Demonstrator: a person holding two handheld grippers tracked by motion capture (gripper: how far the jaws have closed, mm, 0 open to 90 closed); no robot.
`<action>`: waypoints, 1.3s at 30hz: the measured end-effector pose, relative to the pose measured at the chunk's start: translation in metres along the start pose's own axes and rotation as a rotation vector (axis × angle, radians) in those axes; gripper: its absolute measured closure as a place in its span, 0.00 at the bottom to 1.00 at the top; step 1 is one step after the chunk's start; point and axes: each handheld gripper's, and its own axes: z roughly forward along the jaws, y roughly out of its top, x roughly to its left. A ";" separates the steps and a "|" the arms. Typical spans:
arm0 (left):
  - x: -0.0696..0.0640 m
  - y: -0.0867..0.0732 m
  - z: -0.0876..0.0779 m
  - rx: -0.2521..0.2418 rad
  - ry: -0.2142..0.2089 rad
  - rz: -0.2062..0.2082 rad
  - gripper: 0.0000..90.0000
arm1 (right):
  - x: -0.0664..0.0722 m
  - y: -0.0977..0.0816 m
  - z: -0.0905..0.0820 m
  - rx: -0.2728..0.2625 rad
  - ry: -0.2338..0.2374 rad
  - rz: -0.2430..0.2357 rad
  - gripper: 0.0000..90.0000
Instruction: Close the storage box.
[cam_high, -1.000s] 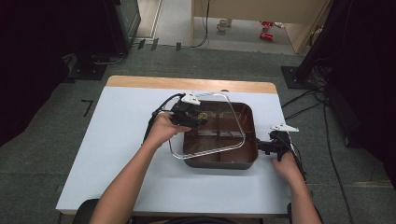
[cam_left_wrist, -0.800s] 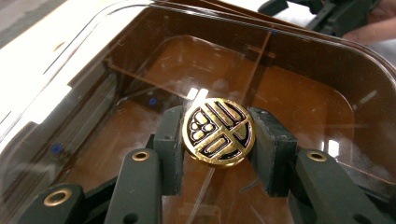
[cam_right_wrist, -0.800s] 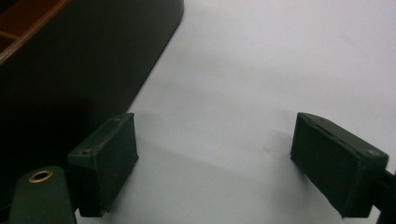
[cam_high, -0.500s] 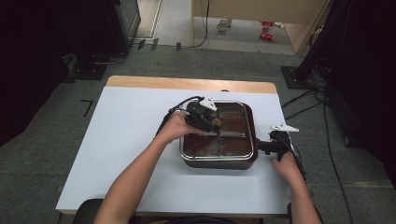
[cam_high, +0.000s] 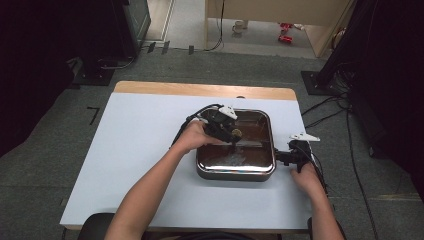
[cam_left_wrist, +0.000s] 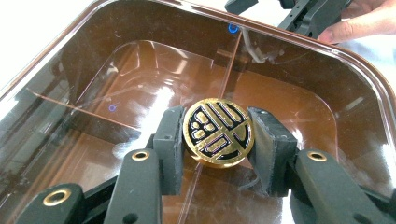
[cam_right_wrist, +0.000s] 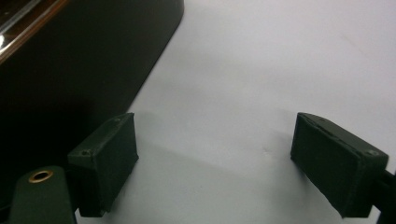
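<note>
A square dark pan (cam_high: 235, 175) sits right of the table's middle. Its glass lid (cam_high: 252, 150) lies flat on the pan. My left gripper (cam_high: 230, 134) is shut on the lid's round gold knob (cam_high: 235, 133). In the left gripper view both pads clamp the gold knob (cam_left_wrist: 218, 132), and the lid's glass (cam_left_wrist: 140, 84) shows the divided brown inside below. My right gripper (cam_high: 281, 156) rests low on the table at the pan's right side. In the right gripper view it (cam_right_wrist: 215, 158) stands open with nothing between its pads, and the pan's dark wall (cam_right_wrist: 70, 70) is just to its left.
The white table top (cam_high: 140, 150) has bare room left of and in front of the pan. A wooden strip (cam_high: 200, 90) runs along the far edge. Cables (cam_high: 325, 115) lie on the floor to the right. The other hand and gripper (cam_left_wrist: 317, 16) show beyond the pan.
The lid was tilted and raised off the pan's left side; my left gripper has carried it right and down, so it lies flat on the pan. The right gripper has stayed put.
</note>
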 end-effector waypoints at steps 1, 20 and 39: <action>0.000 0.000 0.000 0.000 0.000 0.000 0.66 | 0.000 0.000 0.000 0.000 0.000 0.000 0.16; 0.004 -0.001 -0.022 -0.025 0.008 -0.119 0.49 | 0.000 0.000 0.000 -0.001 -0.001 0.001 0.16; -0.002 -0.026 -0.053 -0.041 0.146 -0.223 0.31 | 0.000 0.000 0.000 -0.001 -0.002 0.001 0.16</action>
